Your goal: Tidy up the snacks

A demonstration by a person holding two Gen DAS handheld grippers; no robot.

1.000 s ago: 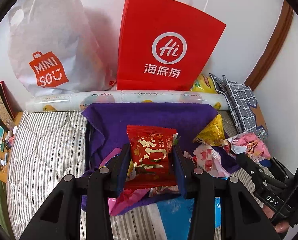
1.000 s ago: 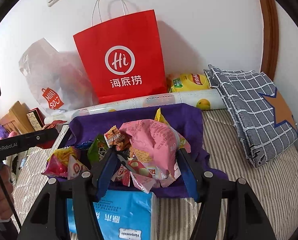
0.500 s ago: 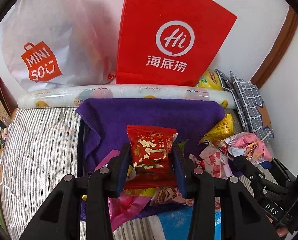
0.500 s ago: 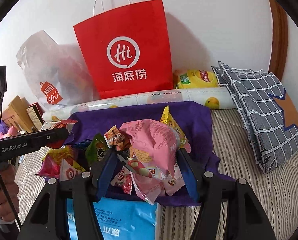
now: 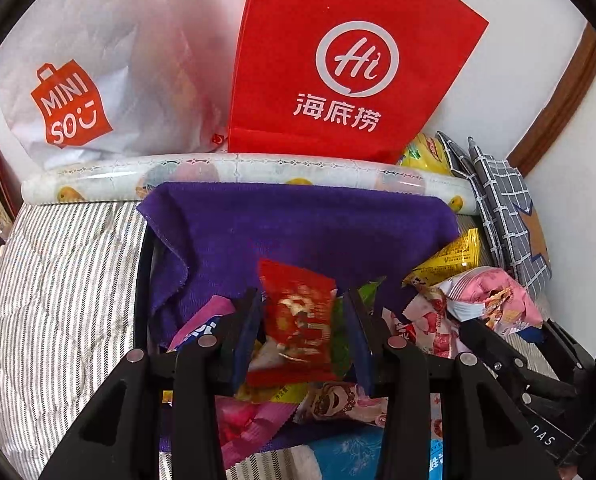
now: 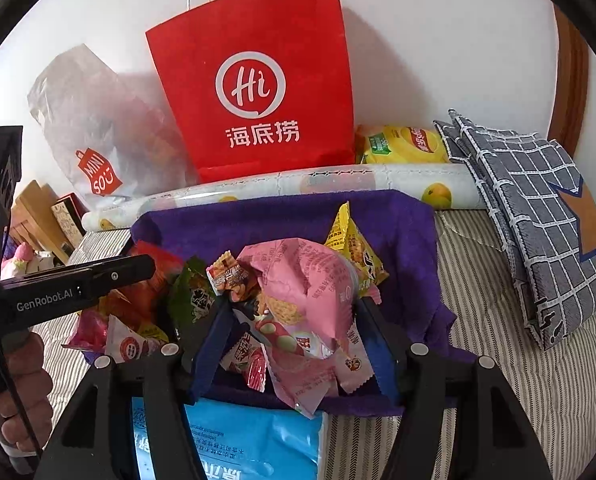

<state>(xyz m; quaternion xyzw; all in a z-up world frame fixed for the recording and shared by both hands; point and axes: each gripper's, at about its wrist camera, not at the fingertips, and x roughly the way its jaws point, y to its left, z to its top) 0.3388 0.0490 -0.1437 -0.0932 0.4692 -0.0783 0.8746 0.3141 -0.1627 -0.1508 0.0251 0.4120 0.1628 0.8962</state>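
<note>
My left gripper (image 5: 302, 312) stands open around a red snack packet (image 5: 298, 320) that tilts loose between the fingers, over a pile of snacks on a purple cloth (image 5: 298, 224). My right gripper (image 6: 294, 320) is shut on a pink snack bag (image 6: 298, 280) above the same pile. A yellow packet (image 6: 353, 240) and a green packet (image 6: 190, 292) lie in the pile. The left gripper also shows in the right wrist view (image 6: 98, 280), and the pink bag in the left wrist view (image 5: 493, 296).
A red paper bag (image 5: 337, 72) and a white Miniso plastic bag (image 5: 82, 80) stand against the wall behind a rolled printed sheet (image 5: 238, 168). A grey checked cloth (image 6: 537, 208) lies right. A blue pack (image 6: 238, 440) lies near. The bed is striped (image 5: 58, 280).
My left gripper's jaws have spread and the red packet has tipped loose between them. Both grippers have moved forward toward the red bag. The right still holds the pink bag.
</note>
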